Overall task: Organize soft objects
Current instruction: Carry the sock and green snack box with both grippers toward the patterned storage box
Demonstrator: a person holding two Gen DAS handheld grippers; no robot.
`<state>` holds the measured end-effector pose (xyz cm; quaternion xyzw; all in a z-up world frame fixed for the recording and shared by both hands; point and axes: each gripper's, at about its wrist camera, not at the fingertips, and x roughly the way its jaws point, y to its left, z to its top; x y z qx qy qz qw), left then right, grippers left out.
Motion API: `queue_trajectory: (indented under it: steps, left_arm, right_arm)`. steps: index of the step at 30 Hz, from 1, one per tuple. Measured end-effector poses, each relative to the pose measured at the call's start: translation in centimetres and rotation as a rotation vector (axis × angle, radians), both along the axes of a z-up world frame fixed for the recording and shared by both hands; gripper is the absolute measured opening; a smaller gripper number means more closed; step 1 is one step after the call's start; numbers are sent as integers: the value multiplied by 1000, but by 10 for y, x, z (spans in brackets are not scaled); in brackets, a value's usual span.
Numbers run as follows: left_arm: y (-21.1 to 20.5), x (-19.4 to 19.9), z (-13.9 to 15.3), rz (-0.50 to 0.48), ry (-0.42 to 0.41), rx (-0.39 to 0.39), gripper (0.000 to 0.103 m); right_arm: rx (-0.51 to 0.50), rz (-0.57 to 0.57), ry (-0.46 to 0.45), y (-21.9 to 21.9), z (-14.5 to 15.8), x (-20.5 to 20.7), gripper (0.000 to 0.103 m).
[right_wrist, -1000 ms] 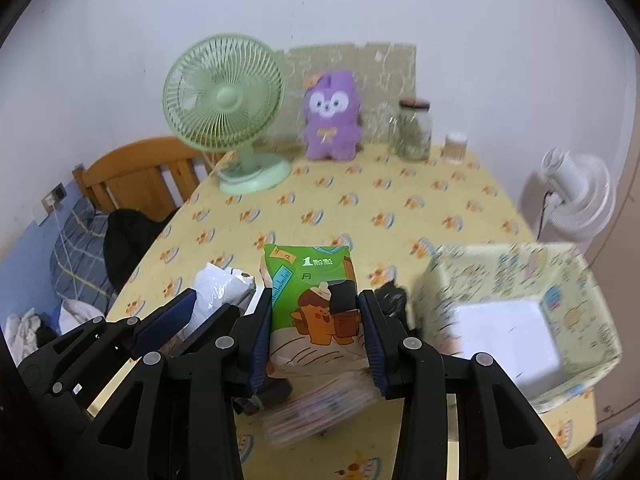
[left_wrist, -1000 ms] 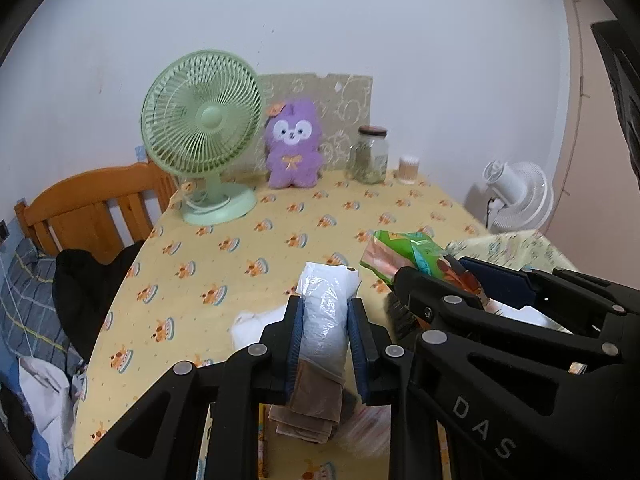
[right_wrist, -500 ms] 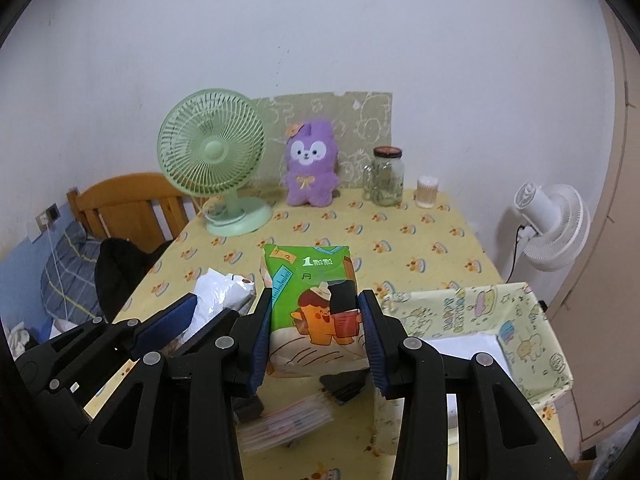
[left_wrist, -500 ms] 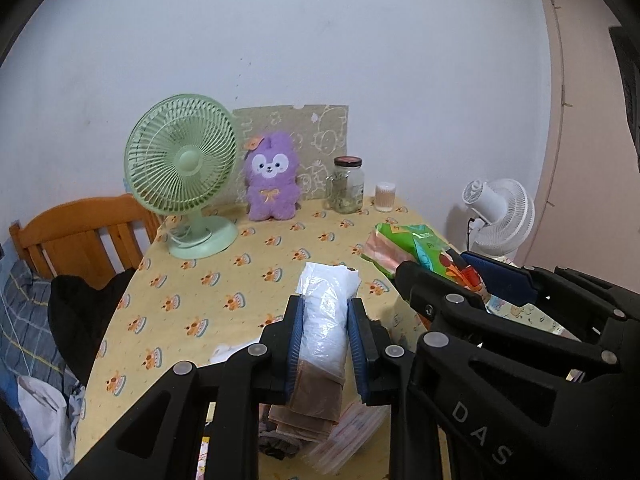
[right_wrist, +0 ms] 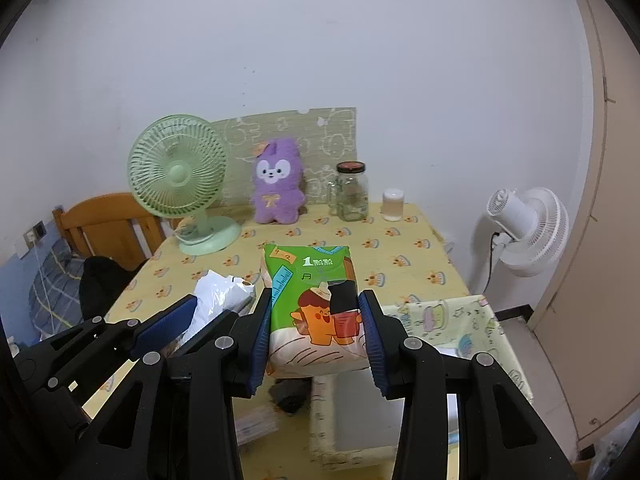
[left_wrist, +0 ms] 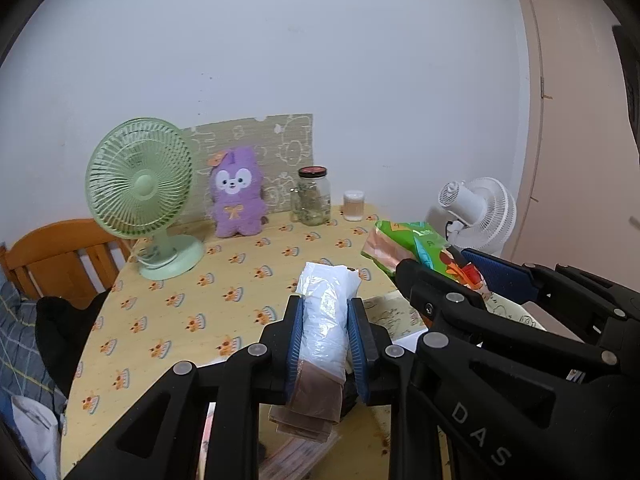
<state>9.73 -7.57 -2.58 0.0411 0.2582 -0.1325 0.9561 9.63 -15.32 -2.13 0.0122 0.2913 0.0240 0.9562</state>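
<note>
Left gripper (left_wrist: 325,334) pinches a white plastic packet (left_wrist: 326,312); right gripper (right_wrist: 316,330) clamps a green pack (right_wrist: 314,308). Only the right view shows the patterned box (right_wrist: 460,320) openly.

White wall (right_wrist: 320,40), wooden chair (right_wrist: 108,220), patterned table (right_wrist: 400,248)

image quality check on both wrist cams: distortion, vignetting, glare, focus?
Left wrist: strong fisheye, the door frame bows, black corners, sharp, mild sheen on the plastic bag. Right wrist: same barrel curve and dark corners, flat even light, soft shadows, the green pack print is crisp.
</note>
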Motion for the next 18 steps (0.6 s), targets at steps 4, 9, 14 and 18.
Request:
queue_trajectory:
  steps: [4, 9, 14, 18]
  left_arm:
    - [-16, 6, -4, -16, 7, 1, 22]
    - [-33, 15, -11, -38, 25, -1, 22]
    - [-49, 24, -20, -55, 49, -4, 22]
    - [-62, 34, -29, -70, 75, -2, 22]
  right_arm:
    - [-8, -15, -4, -14, -3, 3, 45]
    - [-9, -40, 9, -33, -9, 10, 45]
    - [-10, -66, 31, -50, -19, 18, 45]
    - [-7, -80, 53, -65, -29, 26, 45]
